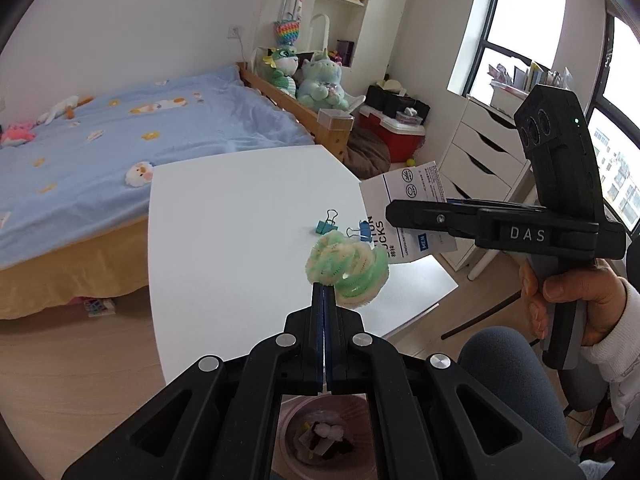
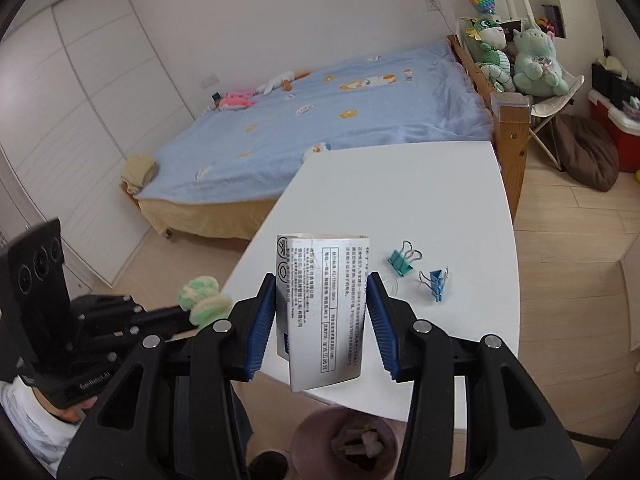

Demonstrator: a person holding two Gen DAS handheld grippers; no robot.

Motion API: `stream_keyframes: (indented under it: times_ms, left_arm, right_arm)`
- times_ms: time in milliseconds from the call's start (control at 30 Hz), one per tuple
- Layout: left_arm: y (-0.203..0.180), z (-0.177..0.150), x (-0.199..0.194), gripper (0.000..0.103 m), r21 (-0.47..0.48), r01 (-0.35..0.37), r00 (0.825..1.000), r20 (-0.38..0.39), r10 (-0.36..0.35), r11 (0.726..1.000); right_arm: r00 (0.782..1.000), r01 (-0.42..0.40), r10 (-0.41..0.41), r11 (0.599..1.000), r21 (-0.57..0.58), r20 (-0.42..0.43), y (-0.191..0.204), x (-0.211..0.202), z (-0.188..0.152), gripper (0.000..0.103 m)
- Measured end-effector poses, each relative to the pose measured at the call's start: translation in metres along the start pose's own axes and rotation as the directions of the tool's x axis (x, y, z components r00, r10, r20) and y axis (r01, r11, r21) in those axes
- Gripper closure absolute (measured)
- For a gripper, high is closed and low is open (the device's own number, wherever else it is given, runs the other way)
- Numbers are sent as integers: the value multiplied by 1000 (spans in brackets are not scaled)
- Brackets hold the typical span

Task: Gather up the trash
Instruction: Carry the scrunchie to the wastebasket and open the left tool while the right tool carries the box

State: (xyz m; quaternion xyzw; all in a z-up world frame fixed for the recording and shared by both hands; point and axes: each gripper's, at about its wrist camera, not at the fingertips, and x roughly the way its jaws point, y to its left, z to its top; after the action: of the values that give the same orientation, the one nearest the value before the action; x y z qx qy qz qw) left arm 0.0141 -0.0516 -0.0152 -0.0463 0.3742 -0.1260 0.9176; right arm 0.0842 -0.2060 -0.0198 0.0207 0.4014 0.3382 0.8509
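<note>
Sock packaging (image 2: 320,304), creased white card, sits pinched in right tongs (image 2: 322,316); left tongs (image 1: 325,294), pressed together, grip a green-cream chenille tangle (image 1: 348,266); bin (image 2: 308,440) at bottom is half hidden.

My left black plastic two-finger gripper (image 1: 323,292) has angular linkage arms pinned with round silver rivets and thin blue pad edges. My right black gripper (image 2: 322,312) carries ribbed blue pads (image 2: 262,330); its side reads "DAS" in white, under a camera block with a green light. My sleeve (image 1: 612,344) is white and fuzzy.
</note>
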Motion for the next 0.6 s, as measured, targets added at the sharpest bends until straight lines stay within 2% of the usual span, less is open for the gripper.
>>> stream_keyframes:
  times_ms: [200, 600]
  left_arm:
    - [-5, -7, -6, 103, 29, -12, 999, -34, 13, 1000]
    - [-25, -28, -15, 103, 113, 17, 993, -116, -4, 993]
  right_arm:
    - [990, 97, -109, 988, -123, -94, 17, -2, -20, 58]
    - [964, 145, -198, 951, -274, -179, 45, -17, -60, 58]
